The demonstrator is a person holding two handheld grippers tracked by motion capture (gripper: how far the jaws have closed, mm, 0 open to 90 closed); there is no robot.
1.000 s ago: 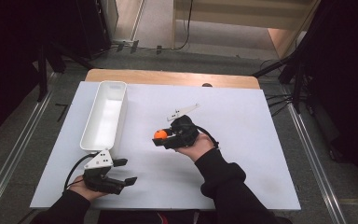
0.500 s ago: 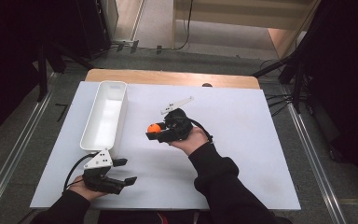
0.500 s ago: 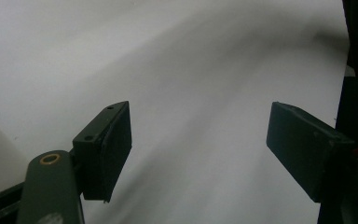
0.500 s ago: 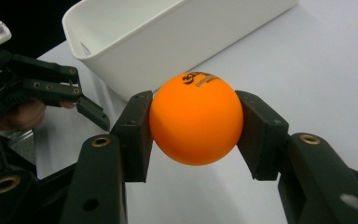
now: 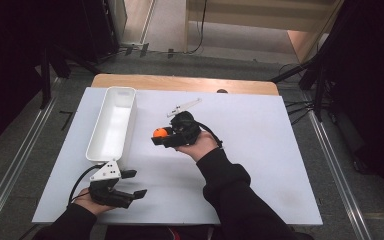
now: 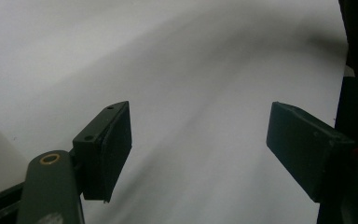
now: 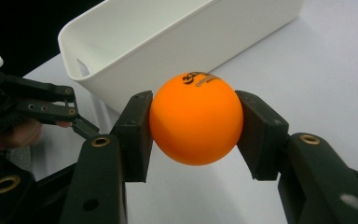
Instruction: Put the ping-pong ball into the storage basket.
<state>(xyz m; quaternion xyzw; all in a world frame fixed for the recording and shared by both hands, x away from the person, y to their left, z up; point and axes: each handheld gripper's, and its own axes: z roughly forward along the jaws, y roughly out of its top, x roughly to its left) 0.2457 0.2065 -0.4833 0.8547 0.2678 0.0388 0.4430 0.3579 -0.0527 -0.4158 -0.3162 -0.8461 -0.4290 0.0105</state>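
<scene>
Right gripper (image 7: 193,128) clamped on the orange ball (image 7: 196,125), one black pad pressed against each side, ball squeezed squarely between them with some dark print showing on top. Held up off the white table (image 5: 260,145), not resting on it. Seen from the high view, the right gripper (image 5: 159,136) and ball (image 5: 159,132) just to the right of the white bin (image 5: 112,124), level with roughly the middle of its length, close to the long wall but not touching it. Jaws pointed toward the bin. Grey plate sticking up on the far side of that hand, cable looping back along the wrist.

In the right gripper view, white bin (image 7: 177,37) straight behind the ball, long side facing the camera, nothing visible inside the stretch on show.

Left gripper (image 5: 129,184) down at the near short end of the bin, just past its corner, low over the table near the front edge. Jaws spread wide, nothing between them. Same story in the left gripper view: left gripper (image 6: 198,140) with both pads well apart, plain white table (image 6: 191,70) beyond them. Also visible past the near end of the bin in the right gripper view, left gripper (image 7: 65,114) gaping.
</scene>
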